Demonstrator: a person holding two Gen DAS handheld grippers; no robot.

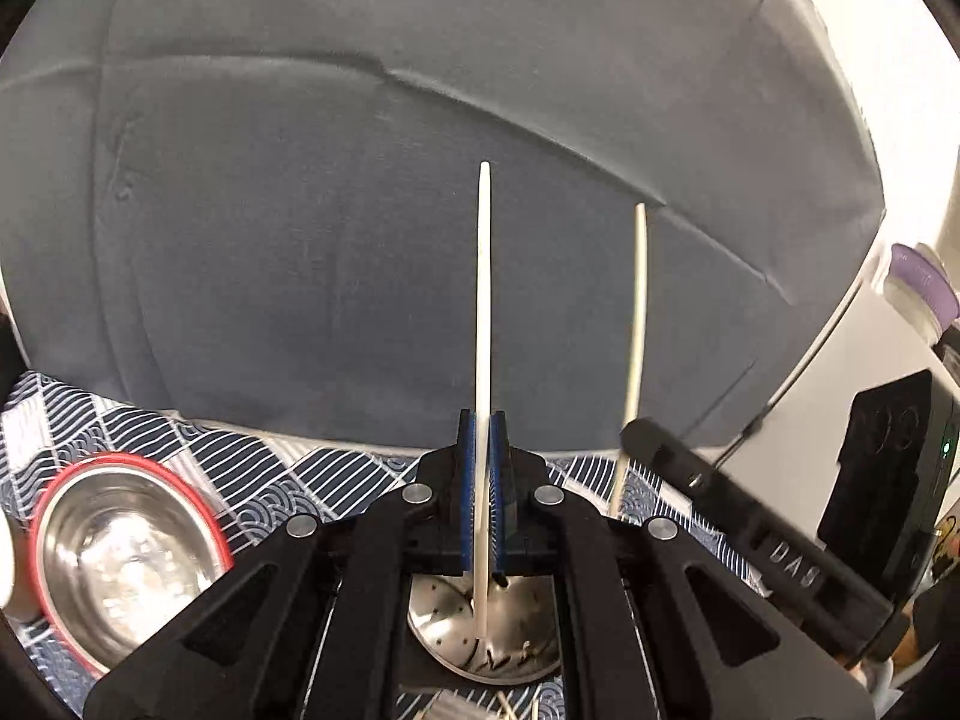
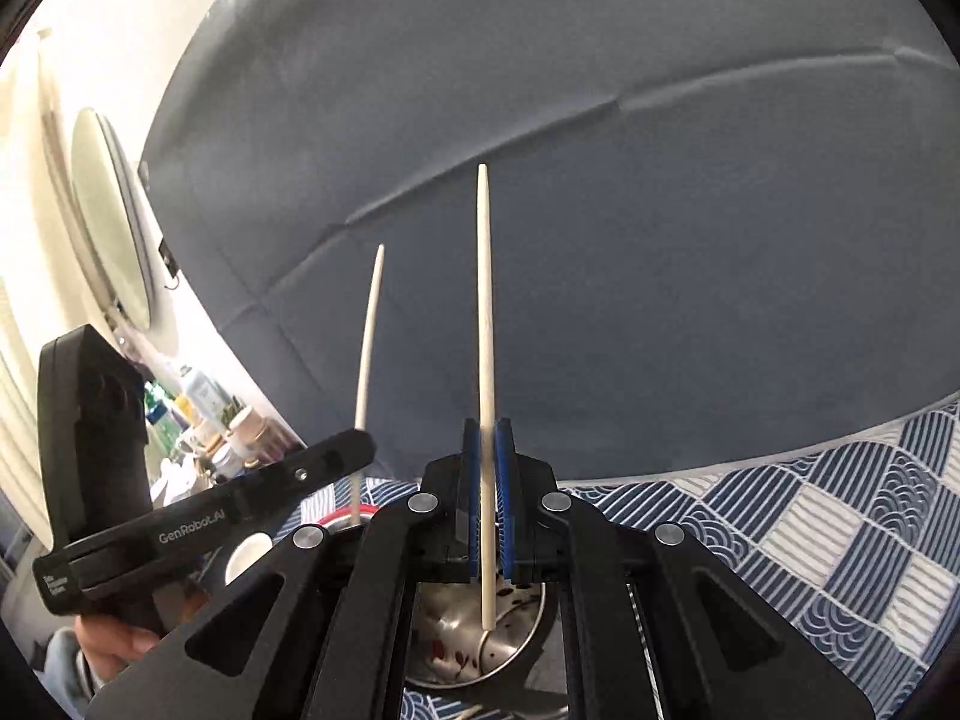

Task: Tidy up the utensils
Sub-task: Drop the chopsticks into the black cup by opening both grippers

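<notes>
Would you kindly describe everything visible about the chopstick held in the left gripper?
The chopstick is a slim, pale, smooth stick, probably wood or bamboo, tapering to a rounded far tip. The left gripper is shut on it, blue pads pressing its sides well below mid-length. It runs forward along the fingers; its near end hangs above a perforated steel container, contact unclear.

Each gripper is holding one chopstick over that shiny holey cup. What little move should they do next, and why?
Probably lower both chopsticks into the perforated steel cup. The left gripper is shut on one chopstick, the right gripper on the other chopstick, and both lower ends already hang just above the cup's inside. So easing down, then letting go, looks like the natural step.
</notes>
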